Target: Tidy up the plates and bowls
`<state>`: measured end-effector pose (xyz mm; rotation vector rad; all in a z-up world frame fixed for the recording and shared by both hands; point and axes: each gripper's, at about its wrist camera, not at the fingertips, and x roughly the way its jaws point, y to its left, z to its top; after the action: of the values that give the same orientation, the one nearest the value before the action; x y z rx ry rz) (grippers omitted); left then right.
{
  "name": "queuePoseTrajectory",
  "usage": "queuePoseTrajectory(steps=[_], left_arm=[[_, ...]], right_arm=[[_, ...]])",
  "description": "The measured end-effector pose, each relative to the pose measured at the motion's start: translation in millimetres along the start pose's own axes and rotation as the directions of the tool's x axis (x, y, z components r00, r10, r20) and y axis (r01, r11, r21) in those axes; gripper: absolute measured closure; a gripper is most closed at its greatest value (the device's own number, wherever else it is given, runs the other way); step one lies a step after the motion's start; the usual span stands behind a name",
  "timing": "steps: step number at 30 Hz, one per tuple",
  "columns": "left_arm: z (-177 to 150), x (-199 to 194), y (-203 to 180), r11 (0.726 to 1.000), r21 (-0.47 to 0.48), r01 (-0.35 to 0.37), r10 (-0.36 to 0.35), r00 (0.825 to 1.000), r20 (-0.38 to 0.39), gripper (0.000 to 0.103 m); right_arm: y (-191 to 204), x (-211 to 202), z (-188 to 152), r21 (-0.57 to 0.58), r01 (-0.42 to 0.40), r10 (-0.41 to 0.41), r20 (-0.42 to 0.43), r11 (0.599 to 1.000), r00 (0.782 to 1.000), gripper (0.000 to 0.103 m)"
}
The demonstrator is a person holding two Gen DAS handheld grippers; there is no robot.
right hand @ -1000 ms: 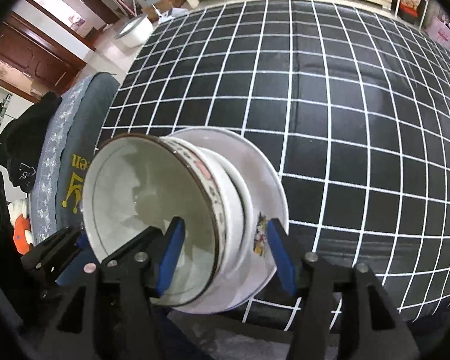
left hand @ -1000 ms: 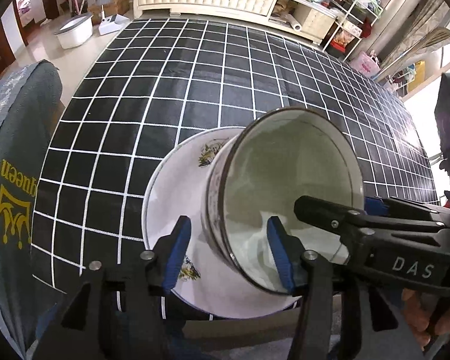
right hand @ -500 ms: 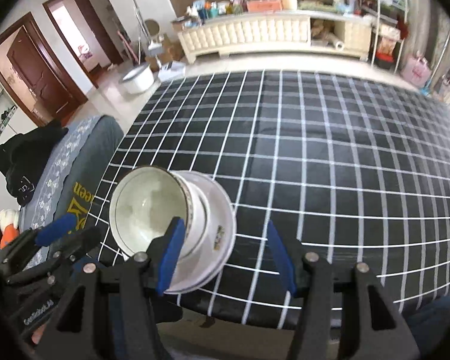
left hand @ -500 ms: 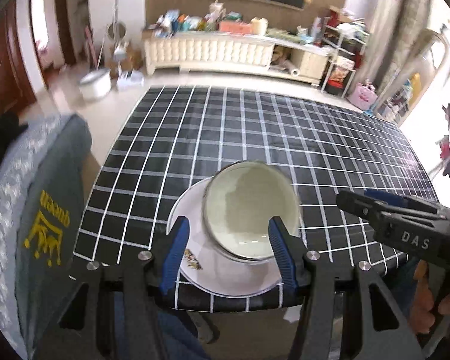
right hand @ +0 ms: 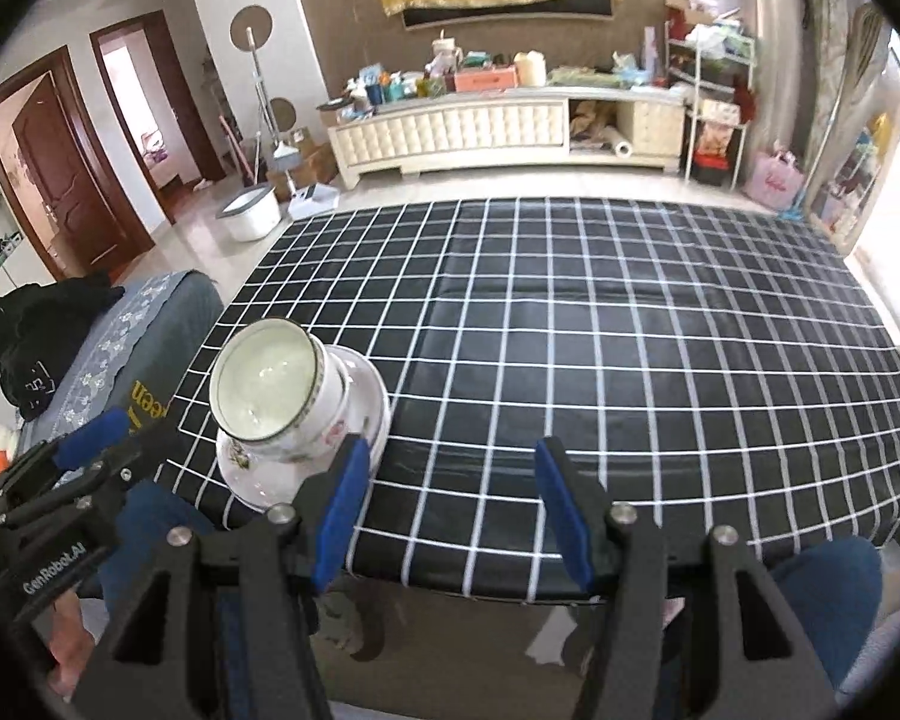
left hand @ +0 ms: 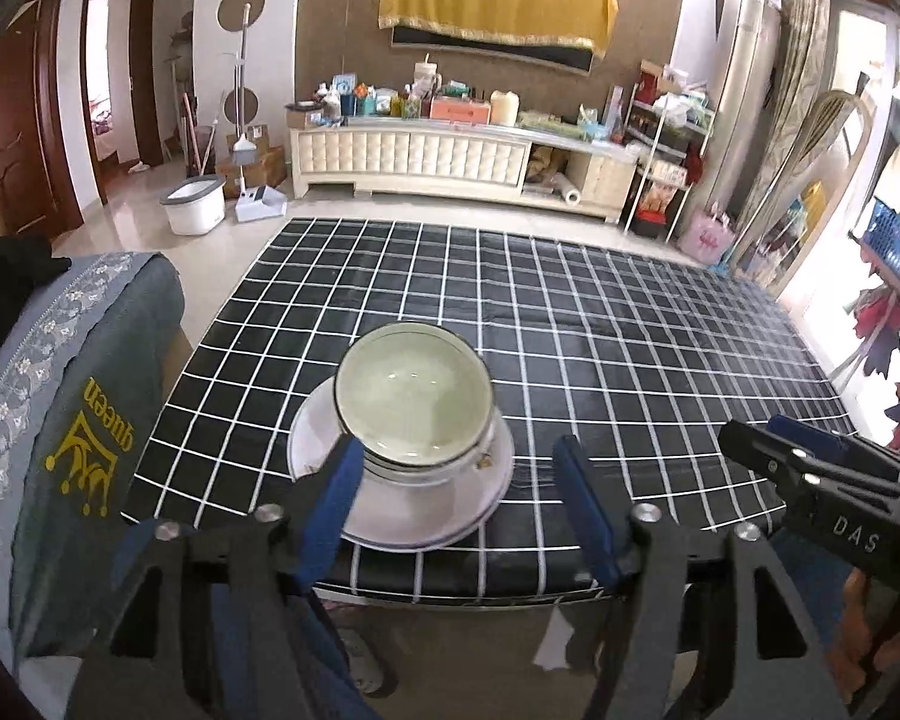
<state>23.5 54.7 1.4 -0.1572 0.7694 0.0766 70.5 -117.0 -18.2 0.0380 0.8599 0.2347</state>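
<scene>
A white bowl (left hand: 413,396) with a dark rim and flower print stands upright on a white plate (left hand: 330,444) near the front edge of the black checked table (left hand: 630,348). In the right wrist view the bowl (right hand: 270,384) and the plate (right hand: 369,402) sit at the table's front left corner. My left gripper (left hand: 459,510) is open, held back from the stack with nothing between its blue pads. My right gripper (right hand: 447,510) is open too, off to the right of the stack and empty.
A chair back with a grey cover (left hand: 72,420) stands left of the table. Beyond the far table edge lie a white cabinet (left hand: 450,162), a white tub (left hand: 193,204) on the floor and shelves (left hand: 666,168) at the right.
Both grippers have drawn back and up from the stack. The bowl, which stood tilted on the plate close to the fingers, now sits upright on it.
</scene>
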Motion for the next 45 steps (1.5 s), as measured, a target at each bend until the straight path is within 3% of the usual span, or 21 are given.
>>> queuePoseTrajectory(steps=[1,3,7,15,24,35,45], left_arm=[[-5,-4,-2,1.0,0.005,-0.003,0.003,1.0,0.02,0.037],[-14,-14,-8,1.0,0.02,-0.007,0.006,0.999,0.053,0.023],[-30,-33,-16,0.999,0.046,0.005,-0.009,0.996,0.091,0.021],[-63,-63,-28,0.995,0.1,-0.025,0.01,0.989,0.151,0.0],[-75,-78,-33,0.992,0.121,-0.033,0.01,0.983,0.185,0.0],[-82,-89,-37,0.99,0.14,-0.032,0.001,0.977,0.215,0.0],[-85,-93,-41,0.988,0.153,-0.036,-0.001,0.972,0.233,0.0]], right_arm=[[2,-5,-4,-0.004,0.008,-0.008,0.011,1.0,1.0,0.041],[1,-14,-16,-0.015,0.028,-0.027,0.04,1.0,0.999,0.041],[-5,-27,-36,-0.005,0.045,-0.044,0.087,0.999,0.995,0.033],[-2,-61,-70,-0.008,0.072,-0.069,0.196,0.997,0.978,0.013],[7,-88,-89,-0.044,0.112,-0.095,0.284,0.993,0.954,0.001],[8,-97,-100,-0.04,0.146,-0.127,0.313,0.988,0.941,0.001],[7,-99,-102,-0.033,0.133,-0.116,0.309,0.991,0.944,0.0]])
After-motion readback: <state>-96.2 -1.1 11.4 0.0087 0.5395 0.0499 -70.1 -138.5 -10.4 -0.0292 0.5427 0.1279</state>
